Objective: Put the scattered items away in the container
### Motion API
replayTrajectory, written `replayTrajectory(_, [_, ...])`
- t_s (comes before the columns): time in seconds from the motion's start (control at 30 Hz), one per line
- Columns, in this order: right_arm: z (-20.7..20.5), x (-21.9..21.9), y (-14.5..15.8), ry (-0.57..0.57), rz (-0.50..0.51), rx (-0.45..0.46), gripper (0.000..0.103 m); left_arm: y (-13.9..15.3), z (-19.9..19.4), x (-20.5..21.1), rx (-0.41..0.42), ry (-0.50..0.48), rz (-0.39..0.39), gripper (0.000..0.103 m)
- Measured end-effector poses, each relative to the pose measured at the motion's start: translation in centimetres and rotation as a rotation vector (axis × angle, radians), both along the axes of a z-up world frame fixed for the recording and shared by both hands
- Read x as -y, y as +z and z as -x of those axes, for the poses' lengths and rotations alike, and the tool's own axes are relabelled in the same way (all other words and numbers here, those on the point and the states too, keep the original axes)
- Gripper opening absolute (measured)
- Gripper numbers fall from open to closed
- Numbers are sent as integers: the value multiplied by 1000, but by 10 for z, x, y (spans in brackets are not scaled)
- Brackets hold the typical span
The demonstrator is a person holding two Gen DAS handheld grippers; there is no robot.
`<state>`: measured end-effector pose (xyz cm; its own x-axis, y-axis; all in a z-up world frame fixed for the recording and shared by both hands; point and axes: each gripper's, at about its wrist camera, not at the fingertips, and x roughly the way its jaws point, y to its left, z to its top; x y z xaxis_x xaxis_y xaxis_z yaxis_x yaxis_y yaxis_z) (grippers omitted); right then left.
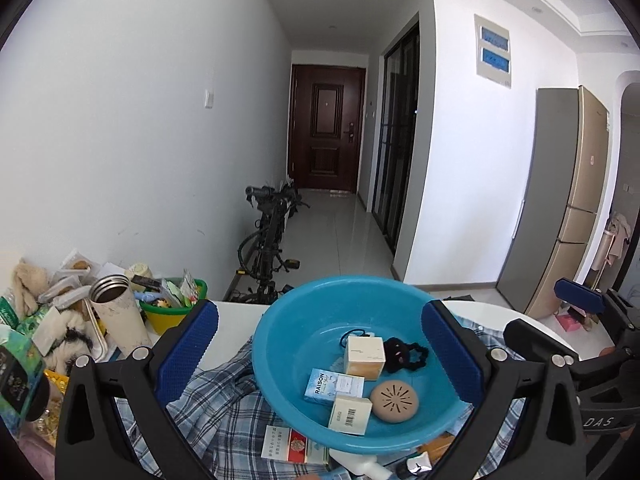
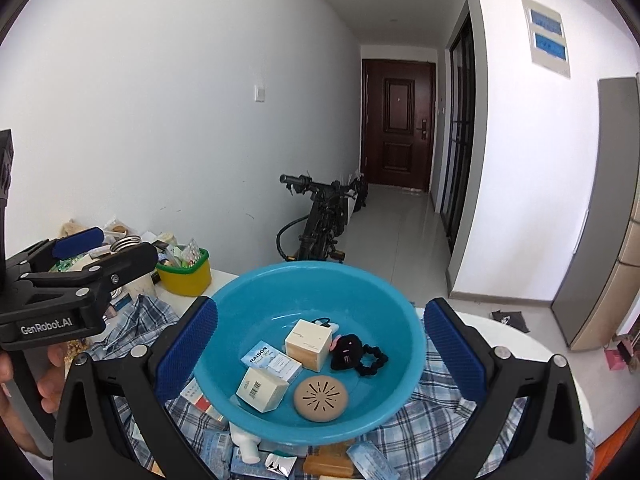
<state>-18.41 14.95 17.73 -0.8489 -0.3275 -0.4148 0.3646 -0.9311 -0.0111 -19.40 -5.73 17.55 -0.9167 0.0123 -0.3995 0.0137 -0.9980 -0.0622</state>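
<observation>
White table (image 2: 520,344) under plaid cloth (image 2: 452,416), hallway behind; blue basin (image 2: 224,376) centre holds boxes, tan disc (image 2: 321,398), black scrunchie (image 2: 372,358). Left gripper (image 1: 320,356) and right gripper (image 2: 320,356) both wide apart, empty. Partway: red-white pack (image 1: 294,446), white bottle (image 2: 247,446), packets at basin's 6 o'clock left

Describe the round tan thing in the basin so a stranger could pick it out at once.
Find the blue basin sitting on the checked cloth. Inside it, nearest the camera, lies the tan disc, beside a white barcode box. It is the only round, flat item there, and its top carries slots radiating like a sunburst, whereas its neighbours are square boxes and a black scrunchie.
</observation>
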Motion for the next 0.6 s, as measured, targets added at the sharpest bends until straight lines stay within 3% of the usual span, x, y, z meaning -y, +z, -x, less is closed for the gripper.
replayTrajectory(0.3, [-65,-13,9,-4,22,-46,103,10,-73,-18,-43,-36,26,103])
replayTrajectory(0.6, [-105,-32,-34,-27,39,-8,103,-31,-123,-28,-24,-43,52,103])
